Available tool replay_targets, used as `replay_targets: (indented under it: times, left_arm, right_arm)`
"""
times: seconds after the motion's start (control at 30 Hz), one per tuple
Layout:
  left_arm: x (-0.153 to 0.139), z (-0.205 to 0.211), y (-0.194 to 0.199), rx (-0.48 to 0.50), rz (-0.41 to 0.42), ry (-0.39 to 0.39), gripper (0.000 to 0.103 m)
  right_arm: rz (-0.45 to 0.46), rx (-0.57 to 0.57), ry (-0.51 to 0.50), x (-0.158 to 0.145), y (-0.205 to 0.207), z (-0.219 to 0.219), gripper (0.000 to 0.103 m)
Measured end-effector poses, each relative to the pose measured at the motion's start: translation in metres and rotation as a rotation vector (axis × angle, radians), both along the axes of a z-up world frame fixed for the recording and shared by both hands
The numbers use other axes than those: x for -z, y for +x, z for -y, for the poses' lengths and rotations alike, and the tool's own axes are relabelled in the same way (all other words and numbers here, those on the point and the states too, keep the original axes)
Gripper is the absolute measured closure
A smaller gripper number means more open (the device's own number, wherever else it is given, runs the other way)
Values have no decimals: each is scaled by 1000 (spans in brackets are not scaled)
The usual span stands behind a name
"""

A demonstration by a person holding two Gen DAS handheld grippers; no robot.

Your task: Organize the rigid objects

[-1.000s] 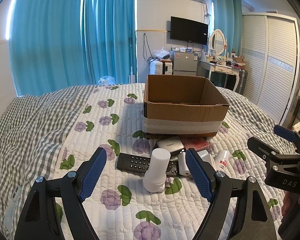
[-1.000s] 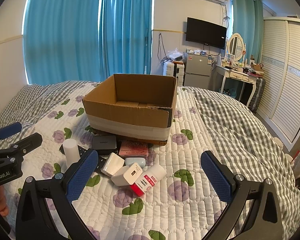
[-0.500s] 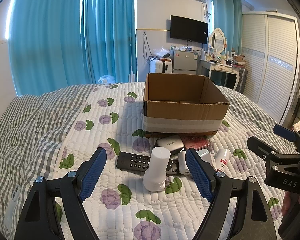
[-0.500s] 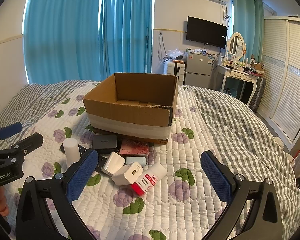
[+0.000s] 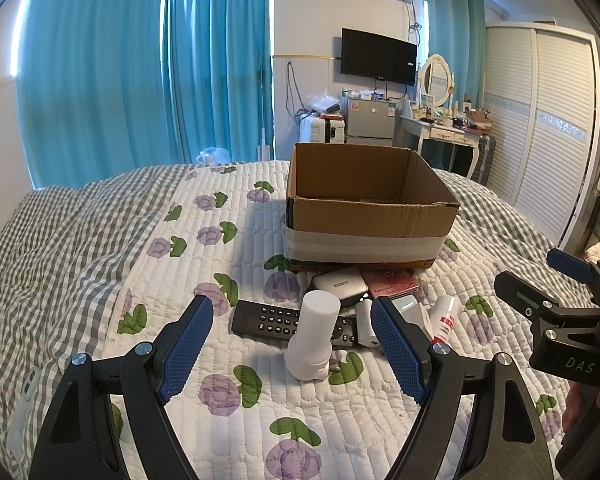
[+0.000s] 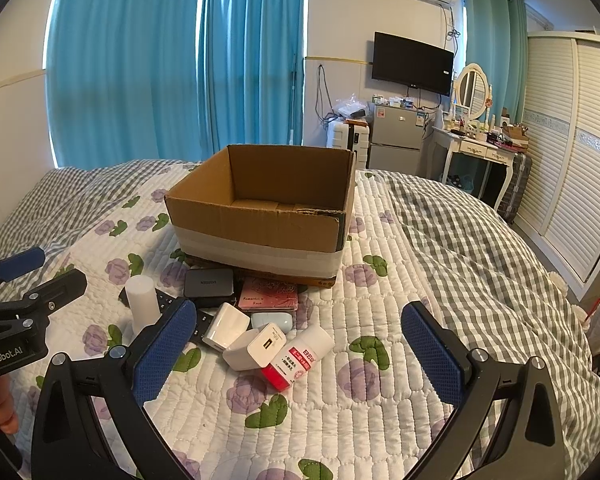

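Softness worries me: the quilted bed [image 5: 100,264] gives, so the tall white cylinder [image 5: 314,334] ahead between my wide-open left gripper [image 5: 290,354] fingers could topple. My right gripper [image 6: 300,354], also wide, holds nothing; the smooth plastic chargers [image 6: 256,346] lie before it, the cardboard box [image 6: 260,220] beyond.

curtains [image 5: 148,80] | TV [image 5: 378,57] | fridge [image 6: 396,136] | wardrobe [image 6: 580,160] | mirror [image 5: 436,80]
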State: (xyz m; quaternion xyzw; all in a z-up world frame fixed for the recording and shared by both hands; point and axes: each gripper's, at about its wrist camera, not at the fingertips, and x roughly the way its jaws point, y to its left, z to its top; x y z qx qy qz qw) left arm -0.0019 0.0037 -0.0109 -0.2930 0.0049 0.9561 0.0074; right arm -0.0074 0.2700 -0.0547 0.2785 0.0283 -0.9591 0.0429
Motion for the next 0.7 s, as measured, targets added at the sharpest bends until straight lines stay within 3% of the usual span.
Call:
replay_targets:
  times: [0.3,0.7]
  left_arm:
    - [1,-4,-2,25,10,-4,19]
    - [25,8,-21,13,98,-10,19]
  right_arm:
    - [6,-7,-3,2,-1,0,0]
    - [95,-23,3,18,-19,-1,0]
